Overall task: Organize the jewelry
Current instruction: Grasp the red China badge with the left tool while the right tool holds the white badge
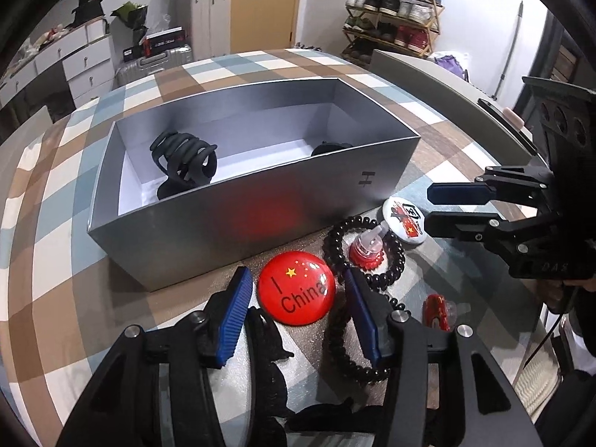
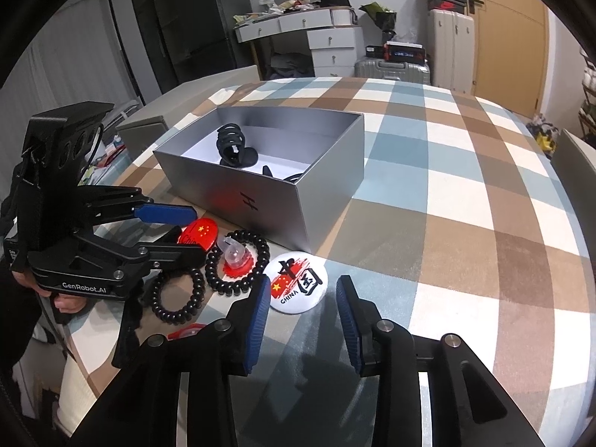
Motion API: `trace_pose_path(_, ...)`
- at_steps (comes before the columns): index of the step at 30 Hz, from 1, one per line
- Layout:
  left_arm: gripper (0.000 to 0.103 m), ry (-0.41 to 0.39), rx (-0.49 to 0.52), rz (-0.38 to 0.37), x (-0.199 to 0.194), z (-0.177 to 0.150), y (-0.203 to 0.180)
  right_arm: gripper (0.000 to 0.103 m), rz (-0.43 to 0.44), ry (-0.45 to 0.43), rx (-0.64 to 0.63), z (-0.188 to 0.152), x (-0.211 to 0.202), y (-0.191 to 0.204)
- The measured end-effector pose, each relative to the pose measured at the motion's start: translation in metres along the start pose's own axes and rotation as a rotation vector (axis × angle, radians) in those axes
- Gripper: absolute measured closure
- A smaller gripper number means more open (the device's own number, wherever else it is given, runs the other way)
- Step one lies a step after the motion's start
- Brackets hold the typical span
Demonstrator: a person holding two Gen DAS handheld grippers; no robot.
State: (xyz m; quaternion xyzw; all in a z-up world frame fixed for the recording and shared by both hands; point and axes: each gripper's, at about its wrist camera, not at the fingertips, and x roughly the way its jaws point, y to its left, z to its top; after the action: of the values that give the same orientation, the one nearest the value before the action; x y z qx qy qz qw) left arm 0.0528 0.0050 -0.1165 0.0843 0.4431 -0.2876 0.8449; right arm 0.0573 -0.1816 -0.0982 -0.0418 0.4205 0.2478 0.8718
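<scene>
My left gripper (image 1: 298,294) stands open around a red round badge (image 1: 296,292) lying flat on the cloth, with a small gap at each pad. My right gripper (image 2: 303,285) is also open, and a white "China" badge (image 2: 298,283) lies between its fingertips. A black bead bracelet (image 1: 398,260) rings a small red and clear trinket (image 1: 367,249), and a second bracelet (image 1: 337,350) lies by my left finger. An open silver box (image 1: 223,219) behind them holds a black hair claw (image 1: 184,164). The right wrist view shows the left gripper (image 2: 196,231) over the red badge (image 2: 199,232).
A small red clip (image 1: 437,311) lies to the right of my left gripper. A black lacy piece (image 1: 268,354) sits under its fingers. Another dark item (image 1: 329,147) rests in the box's right end. A grey lid (image 1: 428,74) lies at the table's edge. Plaid cloth (image 2: 465,205) stretches right of the box.
</scene>
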Motion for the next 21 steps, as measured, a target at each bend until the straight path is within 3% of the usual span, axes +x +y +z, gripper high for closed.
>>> trace_pose_path(8, 0.061, -0.016, 0.024, 0.004, -0.0004, -0.002, 0.0004, 0.062, -0.01, 0.0, -0.019, 0.0011, -0.0015, 0.005)
trace_pose_path(15, 0.085, 0.001, 0.045, 0.054, -0.0025, -0.0039, -0.0028, 0.06, -0.014, 0.008, 0.002, 0.0004, -0.0015, 0.0024)
trace_pose_path(21, 0.089, -0.008, 0.02, 0.044, -0.0048, -0.0066, 0.0003, 0.06, -0.01, 0.017, 0.014, 0.0008, 0.0014, 0.003)
